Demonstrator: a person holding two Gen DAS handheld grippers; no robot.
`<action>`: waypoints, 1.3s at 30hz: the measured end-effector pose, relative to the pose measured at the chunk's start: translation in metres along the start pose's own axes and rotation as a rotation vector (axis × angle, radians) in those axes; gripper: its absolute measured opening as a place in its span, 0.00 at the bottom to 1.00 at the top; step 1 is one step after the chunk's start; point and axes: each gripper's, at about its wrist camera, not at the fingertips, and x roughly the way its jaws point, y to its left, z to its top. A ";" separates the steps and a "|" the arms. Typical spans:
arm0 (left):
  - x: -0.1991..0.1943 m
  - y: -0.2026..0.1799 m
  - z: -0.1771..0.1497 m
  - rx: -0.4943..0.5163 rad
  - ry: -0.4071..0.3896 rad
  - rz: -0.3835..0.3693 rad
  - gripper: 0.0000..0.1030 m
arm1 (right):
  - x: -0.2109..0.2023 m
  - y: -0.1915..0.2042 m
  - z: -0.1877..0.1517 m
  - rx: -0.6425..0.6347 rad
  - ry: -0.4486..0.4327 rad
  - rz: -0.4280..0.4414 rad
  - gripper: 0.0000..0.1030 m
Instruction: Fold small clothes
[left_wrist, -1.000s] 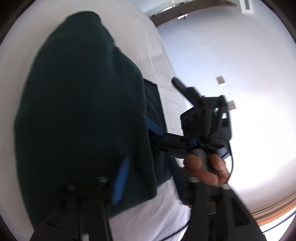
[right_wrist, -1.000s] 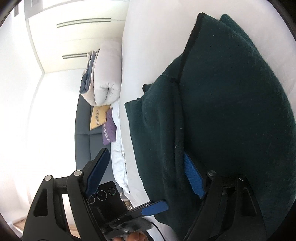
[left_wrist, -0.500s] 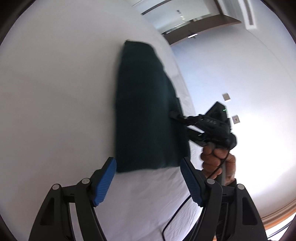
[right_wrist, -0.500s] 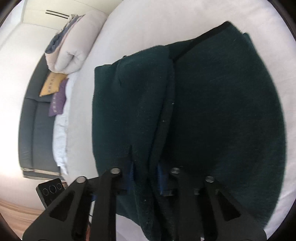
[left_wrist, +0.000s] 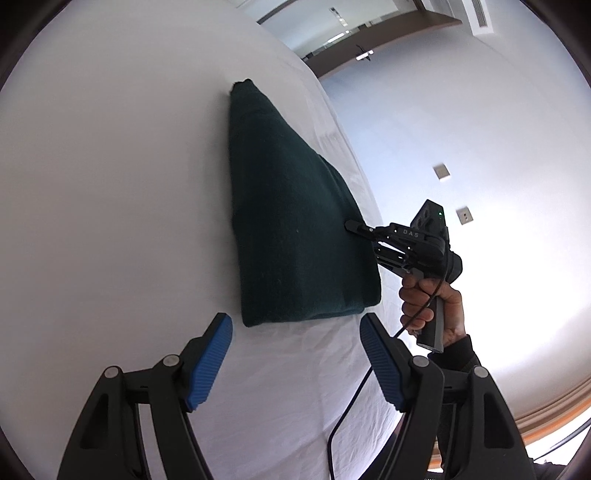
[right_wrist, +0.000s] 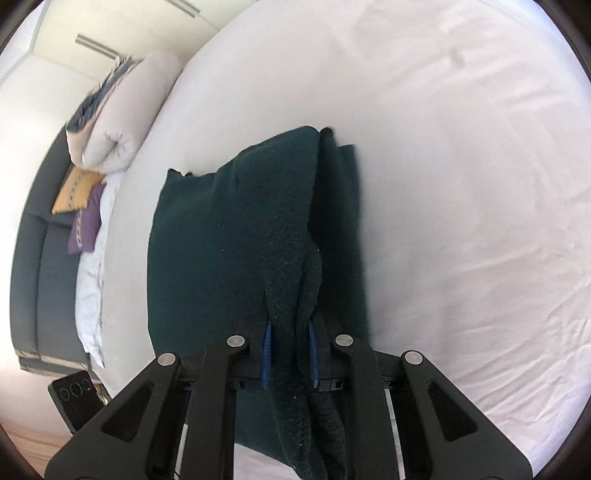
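Observation:
A dark green knitted garment lies folded on the white bed sheet. My left gripper is open and empty, just short of the garment's near edge. My right gripper is shut on a bunched edge of the garment. In the left wrist view the right gripper shows at the garment's right side, its fingertips hidden in the cloth.
A folded duvet lies at the far end of the bed. A dark sofa with a yellow cushion and a purple cushion stands beside the bed. A cable hangs from the right gripper.
My left gripper let go of the garment, opened and drew back. My right gripper closed on the garment's edge. The garment has been laid down folded on the sheet.

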 end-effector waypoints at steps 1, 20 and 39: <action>-0.001 -0.001 0.000 0.008 0.004 0.005 0.71 | 0.004 0.001 0.001 0.000 0.001 0.008 0.14; 0.019 -0.047 0.040 0.171 -0.035 0.155 0.71 | -0.030 -0.003 -0.021 -0.008 -0.164 -0.215 0.56; 0.141 -0.081 0.104 0.496 0.040 0.599 0.55 | 0.015 0.029 -0.078 -0.387 -0.141 -0.278 0.23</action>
